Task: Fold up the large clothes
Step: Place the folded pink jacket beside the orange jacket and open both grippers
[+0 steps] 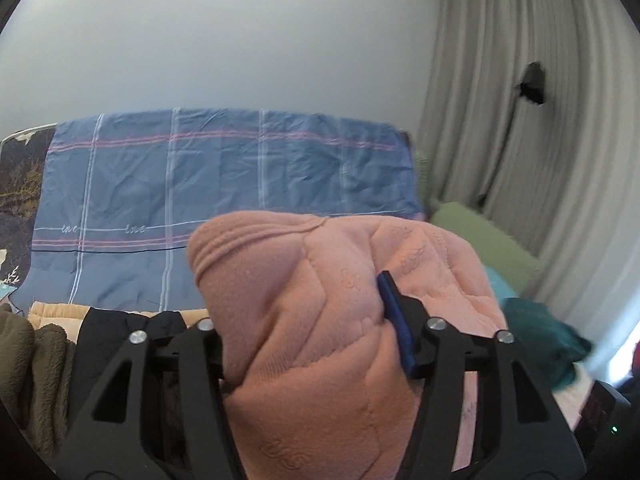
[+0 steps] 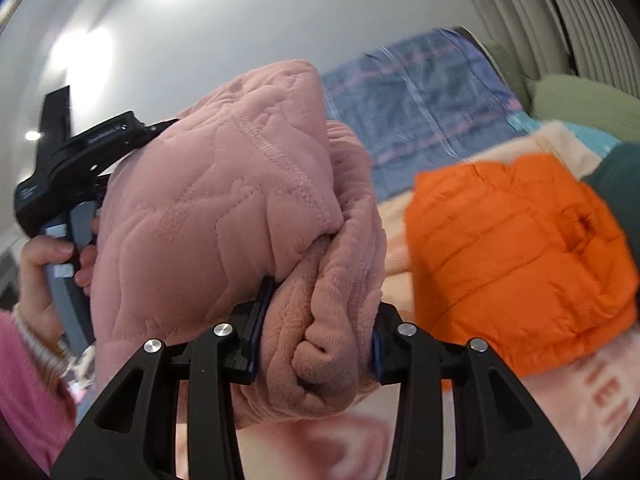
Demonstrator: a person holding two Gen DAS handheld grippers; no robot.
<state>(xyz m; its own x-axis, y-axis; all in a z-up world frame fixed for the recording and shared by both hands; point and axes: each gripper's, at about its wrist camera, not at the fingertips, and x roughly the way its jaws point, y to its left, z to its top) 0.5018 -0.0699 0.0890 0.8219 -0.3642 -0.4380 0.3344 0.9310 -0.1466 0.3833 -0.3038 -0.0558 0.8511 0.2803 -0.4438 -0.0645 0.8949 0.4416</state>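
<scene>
The right tool [image 2: 316, 340] grips a thick bunch of the pink garment [image 2: 224, 208], its pads pressed into the fabric at the bottom centre of the right view. The left tool [image 1: 316, 344] has the same garment [image 1: 340, 300] between its jaws; the one blue pad that shows lies against the cloth, the other is hidden behind it, so it appears to be gripping too. In the right view, the left tool [image 2: 68, 184] shows at the left edge, in the person's hand [image 2: 44, 276].

The garment hangs lifted between both tools, above the bed, filling the lower middle of each frame.

This looks like the lift-and-spread step: the piece is raised but bunched, not yet laid flat. The next move likely calls for drawing the tools apart to open the fabric, then lowering it onto a free patch.

An orange jacket [image 2: 520, 260] lies at right in the right view, on a cream blanket [image 2: 540, 140]. A blue sheet [image 1: 200, 184] drapes behind, and dark clothes [image 1: 112, 336] crowd the lower left of the left view, so free space looks scarce.
</scene>
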